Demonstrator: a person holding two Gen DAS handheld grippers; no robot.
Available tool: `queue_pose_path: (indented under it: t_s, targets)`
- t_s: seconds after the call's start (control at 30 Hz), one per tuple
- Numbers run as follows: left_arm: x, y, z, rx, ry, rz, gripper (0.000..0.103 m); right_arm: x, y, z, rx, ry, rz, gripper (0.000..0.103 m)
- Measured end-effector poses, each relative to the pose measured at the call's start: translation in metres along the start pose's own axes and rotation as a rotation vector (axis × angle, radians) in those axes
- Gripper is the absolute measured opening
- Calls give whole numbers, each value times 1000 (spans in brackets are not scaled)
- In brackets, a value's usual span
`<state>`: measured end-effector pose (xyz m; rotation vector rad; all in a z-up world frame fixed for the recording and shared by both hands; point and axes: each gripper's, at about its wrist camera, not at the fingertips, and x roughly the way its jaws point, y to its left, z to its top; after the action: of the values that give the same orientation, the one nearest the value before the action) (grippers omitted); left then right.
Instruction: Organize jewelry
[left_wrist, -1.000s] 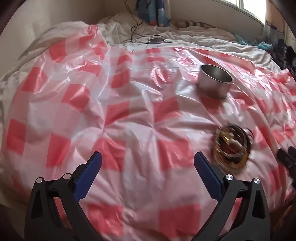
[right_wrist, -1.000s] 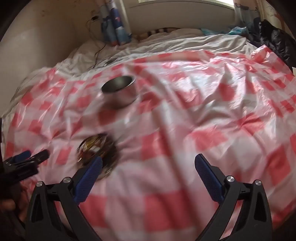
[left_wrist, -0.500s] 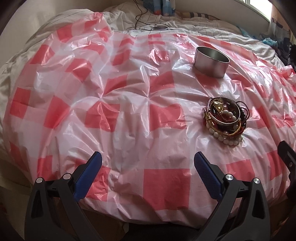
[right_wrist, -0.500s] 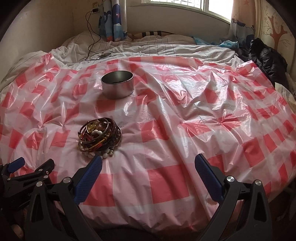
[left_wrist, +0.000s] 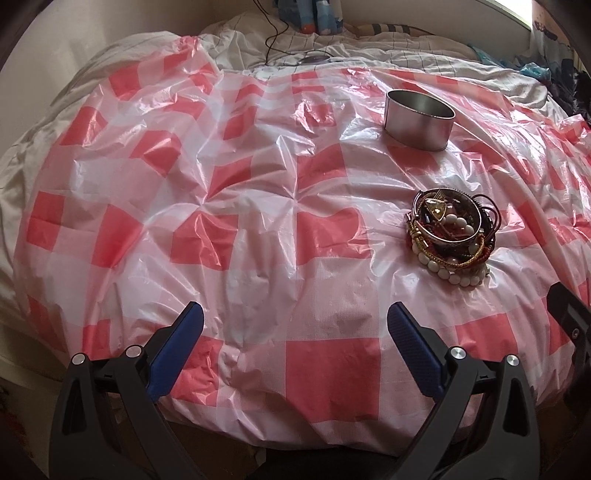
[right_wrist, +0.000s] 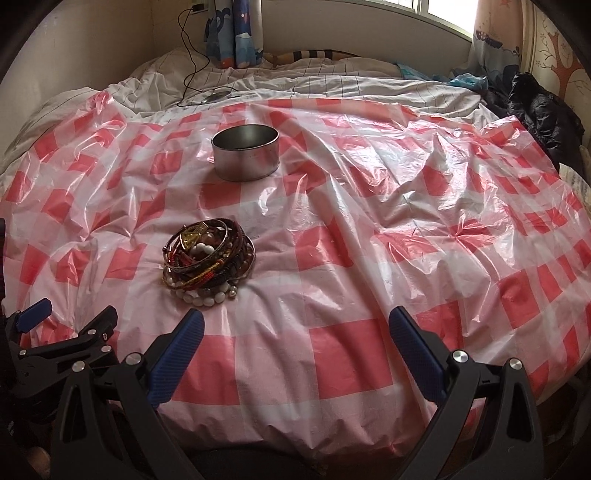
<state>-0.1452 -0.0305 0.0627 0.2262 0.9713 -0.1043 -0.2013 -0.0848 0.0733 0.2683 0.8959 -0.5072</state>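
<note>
A pile of bracelets and bead strings (left_wrist: 451, 238) (right_wrist: 208, 263) lies on a red-and-white checked plastic sheet (left_wrist: 258, 206) (right_wrist: 369, 236) spread over a bed. Behind the pile stands a round metal tin (left_wrist: 419, 119) (right_wrist: 245, 152), open at the top and seemingly with nothing in it. My left gripper (left_wrist: 295, 325) is open near the bed's front edge, left of and nearer than the pile. My right gripper (right_wrist: 296, 330) is open too, to the right of the pile and nearer. Neither holds anything. In the right wrist view the left gripper (right_wrist: 70, 314) shows at the lower left.
White bedding (right_wrist: 332, 83) lies behind the sheet, with a black cable (right_wrist: 192, 70) and a small dark device (right_wrist: 212, 96) on it. A dark jacket (right_wrist: 543, 114) is heaped at the far right. Blue patterned curtains (right_wrist: 236, 33) hang at the wall below a window.
Both views have steadied and pulled back toward the bed's front edge, so the pile and tin sit farther off. Both grippers stay open.
</note>
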Motion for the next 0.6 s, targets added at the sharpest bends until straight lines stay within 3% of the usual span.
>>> queue_pose_path:
  t_s: [0.4,0.6]
  targets:
    - [-4,-9,0,36,-40,-14,96,-6,19,0,-88,-57,-56,96]
    - [-3,-5,1,19,-33,-37,96,-7,13,2,-71,-65,-55,96]
